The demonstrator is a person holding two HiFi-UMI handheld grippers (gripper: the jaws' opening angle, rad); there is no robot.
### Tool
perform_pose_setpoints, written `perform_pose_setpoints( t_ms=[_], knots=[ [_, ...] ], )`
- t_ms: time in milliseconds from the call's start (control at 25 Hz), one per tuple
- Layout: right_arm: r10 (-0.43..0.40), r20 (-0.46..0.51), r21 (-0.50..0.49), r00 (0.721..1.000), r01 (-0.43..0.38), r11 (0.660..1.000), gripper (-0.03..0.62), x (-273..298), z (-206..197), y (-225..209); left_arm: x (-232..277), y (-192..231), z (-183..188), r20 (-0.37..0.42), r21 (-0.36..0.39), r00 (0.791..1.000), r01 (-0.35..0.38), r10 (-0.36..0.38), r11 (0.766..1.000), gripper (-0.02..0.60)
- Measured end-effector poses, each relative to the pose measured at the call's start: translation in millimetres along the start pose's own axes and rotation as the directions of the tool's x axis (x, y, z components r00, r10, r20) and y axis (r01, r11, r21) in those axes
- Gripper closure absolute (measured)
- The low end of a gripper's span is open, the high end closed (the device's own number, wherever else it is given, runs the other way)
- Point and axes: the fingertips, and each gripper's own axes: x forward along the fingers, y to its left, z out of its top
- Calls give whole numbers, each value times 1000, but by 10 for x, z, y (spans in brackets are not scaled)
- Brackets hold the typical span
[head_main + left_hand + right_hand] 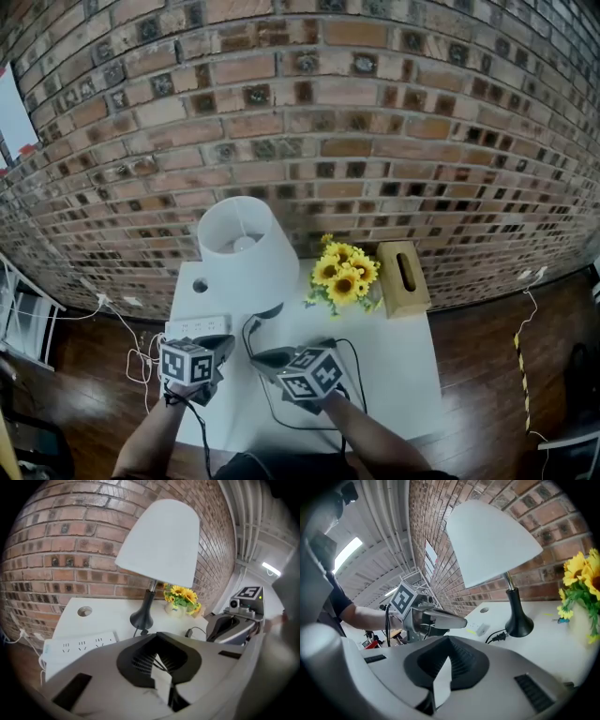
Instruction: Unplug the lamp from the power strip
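1. Well, the lamp stands toward the back left corner of the table. Its black plug lies loose on the tabletop just beside the base.
2. The power strip lies at the left edge, apart from that plug.
3. My left gripper hovers near the strip, jaws pressed together on nothing.
4. My right gripper hangs beside it over the front middle, jaws likewise together and empty.
5. Sunflowers and a wooden tissue box sit along the back edge, toward the right.
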Motion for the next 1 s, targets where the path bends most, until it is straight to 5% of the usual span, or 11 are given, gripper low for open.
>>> perform_pose_setpoints(
  t_ms=[160, 1000],
  knots=[
    [-2, 21, 6, 1000, 2, 1000, 599, 3, 30, 31, -157, 31, 159, 121, -66, 992, -14, 22, 998, 575],
    [43, 51, -85, 998, -39, 996, 594, 59, 202, 283, -1058, -199, 99, 244, -96, 957, -138, 157, 986, 577]
  ],
)
